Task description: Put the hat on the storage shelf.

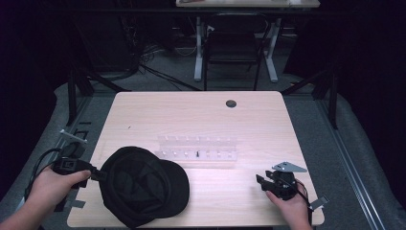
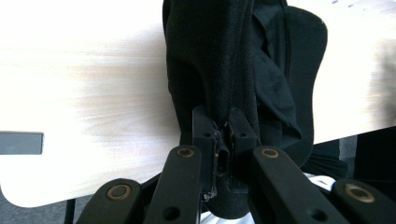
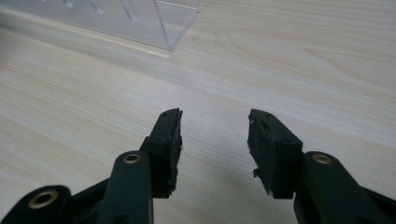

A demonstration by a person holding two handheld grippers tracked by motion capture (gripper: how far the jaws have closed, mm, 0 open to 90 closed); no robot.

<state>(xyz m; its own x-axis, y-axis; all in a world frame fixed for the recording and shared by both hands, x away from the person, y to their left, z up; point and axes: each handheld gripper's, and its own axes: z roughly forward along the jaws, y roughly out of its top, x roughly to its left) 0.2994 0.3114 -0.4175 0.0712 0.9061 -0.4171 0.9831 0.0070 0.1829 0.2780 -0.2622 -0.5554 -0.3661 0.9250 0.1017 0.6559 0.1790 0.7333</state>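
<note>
A black cap [image 1: 143, 184] lies at the front left of the wooden table [image 1: 201, 115]. My left gripper [image 1: 95, 173] is shut on the cap's left rim; in the left gripper view the black fabric [image 2: 219, 70] is pinched between the jaws of the left gripper [image 2: 223, 128]. At the front right of the table my right gripper [image 1: 262, 182] is held low and open. In the right gripper view the right gripper [image 3: 214, 126] has bare table between its jaws.
A clear acrylic rack [image 1: 198, 149] with small pegs stands mid-table, just beyond the cap; its corner [image 3: 173, 28] shows ahead of the right gripper. A round cable hole [image 1: 231, 103] sits at the table's far side. A chair [image 1: 232, 45] stands beyond.
</note>
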